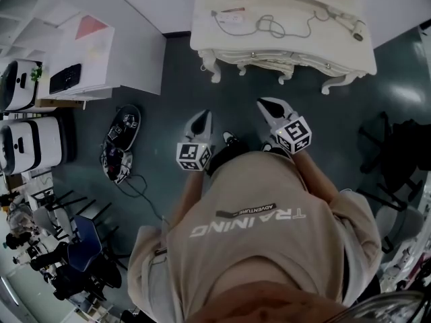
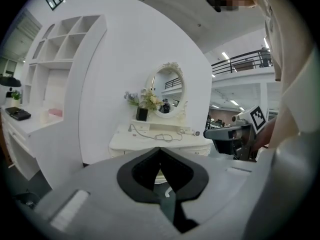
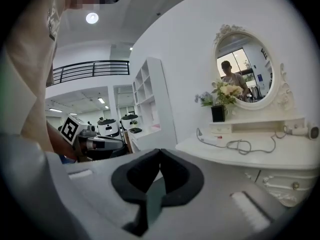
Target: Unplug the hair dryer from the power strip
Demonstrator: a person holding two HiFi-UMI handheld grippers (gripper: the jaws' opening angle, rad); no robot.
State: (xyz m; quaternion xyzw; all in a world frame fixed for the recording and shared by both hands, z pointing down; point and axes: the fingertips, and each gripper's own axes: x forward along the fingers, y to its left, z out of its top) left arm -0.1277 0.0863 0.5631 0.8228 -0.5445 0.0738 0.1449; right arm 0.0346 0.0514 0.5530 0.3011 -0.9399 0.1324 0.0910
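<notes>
A white dressing table (image 1: pixel 283 51) stands ahead of me against the wall. On it lies a white power strip (image 1: pixel 232 17) at the left, with a grey cord (image 1: pixel 269 27) looping right to the hair dryer (image 1: pixel 353 29). The left gripper view shows the strip (image 2: pixel 141 127) and dryer (image 2: pixel 187 131); the right gripper view shows the strip (image 3: pixel 217 139), cord (image 3: pixel 240 145) and dryer (image 3: pixel 300 130). My left gripper (image 1: pixel 200 121) and right gripper (image 1: pixel 269 108) hang side by side over the floor, well short of the table. Both are shut and hold nothing.
An oval mirror (image 3: pixel 245 69) and a flower vase (image 3: pixel 218 113) stand at the table's back. A white shelf unit (image 1: pixel 74 52) is to the left. White machines (image 1: pixel 27 147), a gadget with a cable (image 1: pixel 121 143) and dark chairs (image 1: pixel 74 254) occupy the floor at left.
</notes>
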